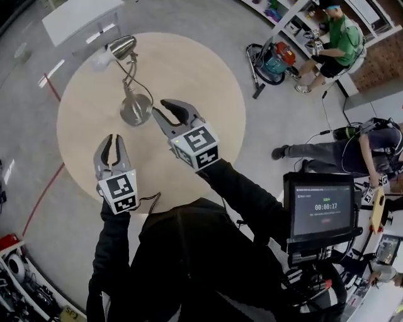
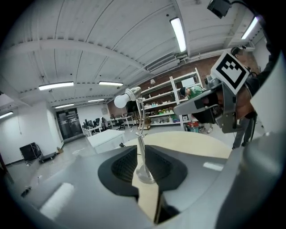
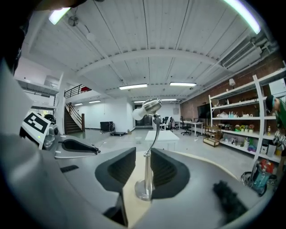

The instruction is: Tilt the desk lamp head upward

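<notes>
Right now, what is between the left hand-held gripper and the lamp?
Nothing but bare table, seen in the head view: the left hand-held gripper sits short of the lamp.

Round wooden tabletop (image 1: 208, 75) on a grey floor. Off its far-right edge: teal/red vacuum cleaner (image 1: 276, 61), then a person in green (image 1: 337, 38) seated by shelves (image 1: 296, 16). White table (image 1: 79, 22) beyond its far-left edge. Monitor (image 1: 318, 207) showing a timer off its near-right side. Red floor line (image 1: 44, 188) to its left.

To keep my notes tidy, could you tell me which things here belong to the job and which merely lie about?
Job: silver gooseneck desk lamp, left gripper, right gripper, round pale wooden table.
Lying about: teal-and-red vacuum cleaner, black monitor, white rectangular table.
</notes>
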Demonstrator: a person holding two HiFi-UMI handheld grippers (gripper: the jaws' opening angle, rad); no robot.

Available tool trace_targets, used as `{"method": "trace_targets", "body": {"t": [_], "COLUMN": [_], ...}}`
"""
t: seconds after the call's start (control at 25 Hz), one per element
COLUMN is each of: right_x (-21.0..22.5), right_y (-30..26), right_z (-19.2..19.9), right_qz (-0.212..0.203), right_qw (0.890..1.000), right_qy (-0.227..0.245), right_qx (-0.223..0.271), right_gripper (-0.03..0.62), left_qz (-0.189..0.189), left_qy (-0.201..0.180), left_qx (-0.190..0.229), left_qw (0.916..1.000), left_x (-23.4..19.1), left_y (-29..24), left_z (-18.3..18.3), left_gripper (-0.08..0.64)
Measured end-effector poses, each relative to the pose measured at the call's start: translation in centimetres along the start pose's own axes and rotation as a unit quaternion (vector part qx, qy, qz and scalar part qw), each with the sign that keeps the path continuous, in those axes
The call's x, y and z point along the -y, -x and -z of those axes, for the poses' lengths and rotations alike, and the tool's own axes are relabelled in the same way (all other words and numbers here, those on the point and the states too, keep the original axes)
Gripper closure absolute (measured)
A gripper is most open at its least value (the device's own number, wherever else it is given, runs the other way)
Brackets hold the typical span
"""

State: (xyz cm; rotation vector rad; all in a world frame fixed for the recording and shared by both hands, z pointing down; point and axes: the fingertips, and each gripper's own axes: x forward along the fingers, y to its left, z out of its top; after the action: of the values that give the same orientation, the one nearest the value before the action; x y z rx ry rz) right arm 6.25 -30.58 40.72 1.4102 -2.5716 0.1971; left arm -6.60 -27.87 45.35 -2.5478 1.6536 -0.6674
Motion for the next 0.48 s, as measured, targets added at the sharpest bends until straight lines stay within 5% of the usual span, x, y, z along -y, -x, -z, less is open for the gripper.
{"method": "trace_targets", "body": {"t": [0.48], "right_x": [-1.4], "right_y": [1.1], "right_z": [-2.1], "right_qz": [0.013], "right_qw": [1.0], "right_qy": [-0.006], "right_qx": [0.011], "right_gripper": [0.544], "left_qz": [0.029], "left_qy": [0.073], "left_qx": [0.073], "left_qw": [0.9942], "left_x": [-2.2], "left_y": [3.0], "left_z": [-4.5], "left_gripper": [0.506]}}
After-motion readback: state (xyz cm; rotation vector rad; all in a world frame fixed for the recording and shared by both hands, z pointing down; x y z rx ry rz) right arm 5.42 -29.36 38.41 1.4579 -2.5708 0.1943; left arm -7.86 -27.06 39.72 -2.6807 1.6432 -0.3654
